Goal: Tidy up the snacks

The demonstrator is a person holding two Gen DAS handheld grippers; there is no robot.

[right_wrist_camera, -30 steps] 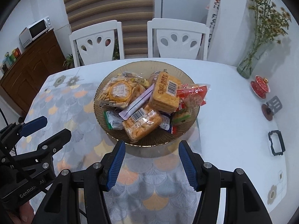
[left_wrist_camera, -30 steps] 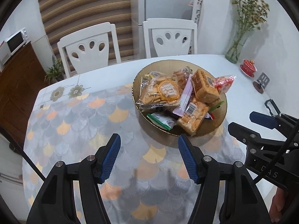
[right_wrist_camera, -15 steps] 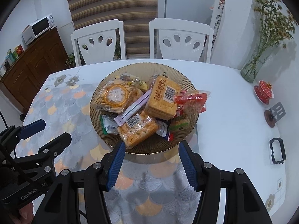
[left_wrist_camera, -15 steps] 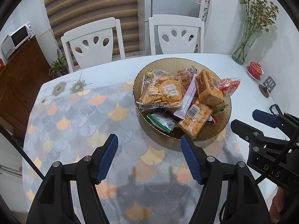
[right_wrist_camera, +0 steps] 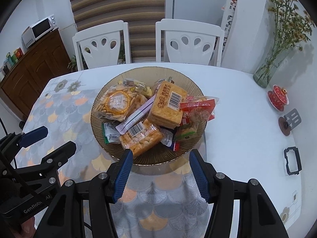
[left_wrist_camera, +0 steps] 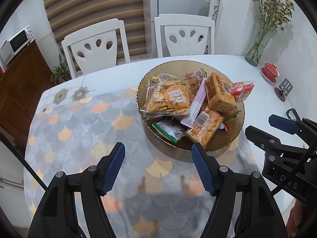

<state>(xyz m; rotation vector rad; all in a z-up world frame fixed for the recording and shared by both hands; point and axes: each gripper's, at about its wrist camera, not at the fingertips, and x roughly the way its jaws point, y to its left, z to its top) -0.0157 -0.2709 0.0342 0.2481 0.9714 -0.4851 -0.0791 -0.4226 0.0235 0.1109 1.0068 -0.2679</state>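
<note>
Lower packets in bowl [right_wrist_camera: 103, 107] buried, flower tops [left_wrist_camera: 273, 4] cropped, packet print illegible

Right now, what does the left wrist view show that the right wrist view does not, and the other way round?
Only the left wrist view shows the left gripper from behind, jaws apart with nothing between them, and the right gripper at its right edge.

Only the right wrist view shows the boxes on the wooden cabinet and the right gripper from behind, also holding nothing.

Both show the amber bowl of snack packets, the round-cracker bag, two white chairs, the microwave, the flower vase and the red lidded cup.
</note>
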